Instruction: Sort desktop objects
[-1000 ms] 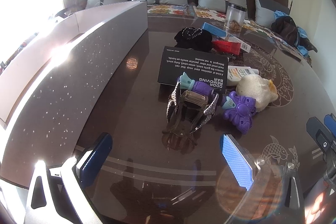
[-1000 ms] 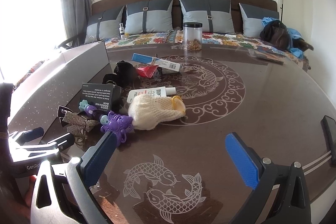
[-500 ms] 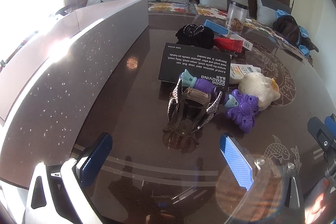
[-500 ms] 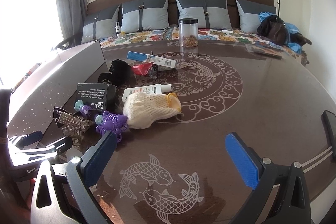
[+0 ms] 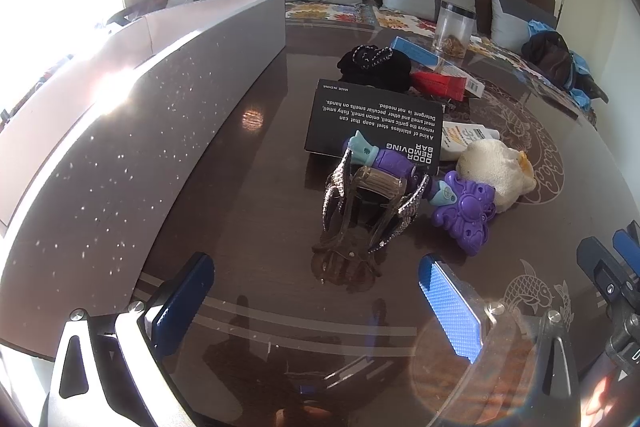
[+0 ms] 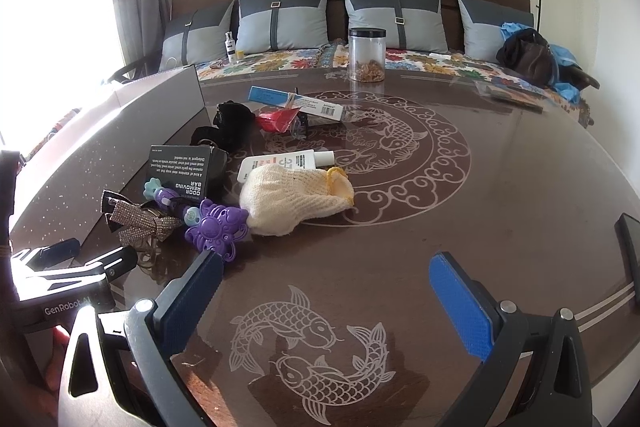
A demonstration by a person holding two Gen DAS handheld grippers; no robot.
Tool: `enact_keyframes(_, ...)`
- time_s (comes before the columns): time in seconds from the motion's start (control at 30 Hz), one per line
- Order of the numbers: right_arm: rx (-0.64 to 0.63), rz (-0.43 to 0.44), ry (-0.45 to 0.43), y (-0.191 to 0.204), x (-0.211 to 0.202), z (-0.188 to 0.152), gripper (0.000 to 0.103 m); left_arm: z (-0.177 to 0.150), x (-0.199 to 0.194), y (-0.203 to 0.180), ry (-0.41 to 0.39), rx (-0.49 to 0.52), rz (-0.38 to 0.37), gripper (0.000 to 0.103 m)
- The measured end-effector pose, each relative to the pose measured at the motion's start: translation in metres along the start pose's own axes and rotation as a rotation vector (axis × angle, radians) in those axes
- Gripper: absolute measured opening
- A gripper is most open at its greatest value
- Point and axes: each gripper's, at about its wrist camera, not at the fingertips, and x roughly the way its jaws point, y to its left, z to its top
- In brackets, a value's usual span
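On the tabletop: we see a cluster of small things left of the carp medallion.
Left gripper: our fingers spread wide, holding nothing, low over the glass, just short of the hair clip.
Right gripper: our fingers spread too, empty, above the two engraved fish.
Hair clip: rhinestone claw, standing on its teeth, touching the purple toy.
Purple toy: its handle lies across the black box's near edge.
Black box: flat, print upside down to us.
Cream pouch: beside the toy, resting on a white tube.
Grey bin: we see its long wall along the left.
Jar: far edge, well apart.
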Motion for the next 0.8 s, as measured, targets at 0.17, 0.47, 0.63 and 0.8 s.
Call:
enact_keyframes(0.17,-0.001,0.009,0.011,0.0010,0.0027,-0.0012,0.103,-0.0008,0.0023,-0.0022,0.008,0.010,0.005,0.103)
enact_keyframes(0.47,-0.003,0.017,0.024,0.0023,0.0057,-0.0024,0.103,-0.0014,0.0047,-0.0045,0.010,0.022,0.011,0.103)
enact_keyframes(0.63,-0.007,0.018,0.030,0.0031,0.0066,-0.0030,0.103,-0.0013,0.0075,-0.0042,0.017,0.021,0.021,0.103)
enact_keyframes(0.8,-0.002,0.013,0.038,0.0017,0.0078,-0.0024,0.103,-0.0010,0.0084,0.0009,0.022,0.000,0.027,0.103)
